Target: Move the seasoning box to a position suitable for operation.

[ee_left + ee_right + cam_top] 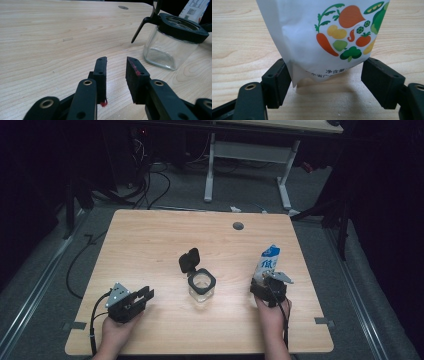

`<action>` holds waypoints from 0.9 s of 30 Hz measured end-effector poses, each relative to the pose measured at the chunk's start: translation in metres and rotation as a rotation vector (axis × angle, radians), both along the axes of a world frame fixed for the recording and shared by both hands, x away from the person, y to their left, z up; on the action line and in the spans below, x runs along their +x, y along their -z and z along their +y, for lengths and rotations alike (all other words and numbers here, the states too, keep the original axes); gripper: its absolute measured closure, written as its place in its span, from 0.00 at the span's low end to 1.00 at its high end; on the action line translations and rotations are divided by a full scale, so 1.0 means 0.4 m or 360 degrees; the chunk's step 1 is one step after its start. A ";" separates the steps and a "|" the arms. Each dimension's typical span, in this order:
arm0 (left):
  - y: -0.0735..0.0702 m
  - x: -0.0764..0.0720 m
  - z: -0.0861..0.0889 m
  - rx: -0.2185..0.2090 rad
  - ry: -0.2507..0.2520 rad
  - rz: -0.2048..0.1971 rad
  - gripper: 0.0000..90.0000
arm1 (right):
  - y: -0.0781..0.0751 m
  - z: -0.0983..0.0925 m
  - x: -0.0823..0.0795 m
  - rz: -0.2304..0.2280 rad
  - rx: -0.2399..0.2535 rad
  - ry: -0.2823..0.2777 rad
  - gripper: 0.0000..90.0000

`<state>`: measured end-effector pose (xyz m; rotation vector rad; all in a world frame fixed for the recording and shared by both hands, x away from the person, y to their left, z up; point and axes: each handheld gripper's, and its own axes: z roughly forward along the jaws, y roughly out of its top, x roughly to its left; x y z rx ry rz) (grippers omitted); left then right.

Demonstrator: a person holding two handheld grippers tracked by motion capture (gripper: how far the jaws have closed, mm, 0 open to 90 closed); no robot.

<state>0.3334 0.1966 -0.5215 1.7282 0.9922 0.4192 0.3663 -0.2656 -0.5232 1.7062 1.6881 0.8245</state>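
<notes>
A white pouch (pixel 269 260) with a blue top stands upright at the table's right; in the right gripper view it (pixel 324 30) shows printed vegetables. My right gripper (pixel 265 280) (pixel 324 67) brackets its lower end with the jaws spread. The left pad (pixel 280 77) touches the pouch's edge, and the right pad (pixel 382 80) stands just beside it without squeezing. A clear glass jar (pixel 202 287) (pixel 167 50) with a black rim sits mid-table, its flip lid (pixel 190 260) raised. My left gripper (pixel 147 295) (pixel 116 61) rests at the front left, open and empty, pointing toward the jar.
The wooden table (pixel 150 240) has a round cable hole (pixel 238 226) (pixel 123 7) near its far edge. Behind it stand a white desk frame (pixel 250 155) and floor cables (pixel 150 185). The pouch's corner (pixel 195 8) shows behind the jar.
</notes>
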 end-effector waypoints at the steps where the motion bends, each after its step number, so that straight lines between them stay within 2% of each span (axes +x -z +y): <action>1: 0.000 0.000 0.000 0.0001 0.0001 0.0000 0.79 | 0.000 -0.003 -0.003 0.0001 0.0003 -0.0011 0.29; 5: 0.000 0.000 -0.001 0.0001 -0.0004 -0.0002 0.79 | 0.003 -0.011 -0.013 -0.0015 0.0013 -0.0057 0.29; 11: 0.000 0.000 -0.001 0.0003 -0.0006 0.0002 0.79 | 0.006 -0.008 -0.022 -0.0035 0.0004 -0.0175 0.32; 21: 0.001 0.001 0.001 0.0001 -0.0013 0.0000 0.79 | 0.011 0.023 -0.022 -0.0051 0.0028 -0.0321 0.32; 24: 0.001 0.001 0.001 0.0000 -0.0015 0.0001 0.79 | 0.010 0.021 -0.023 -0.0045 0.0033 -0.0313 0.31; 27: 0.001 0.001 0.000 0.0002 -0.0015 0.0001 0.79 | 0.006 0.023 -0.029 -0.0042 -0.0018 -0.0302 0.30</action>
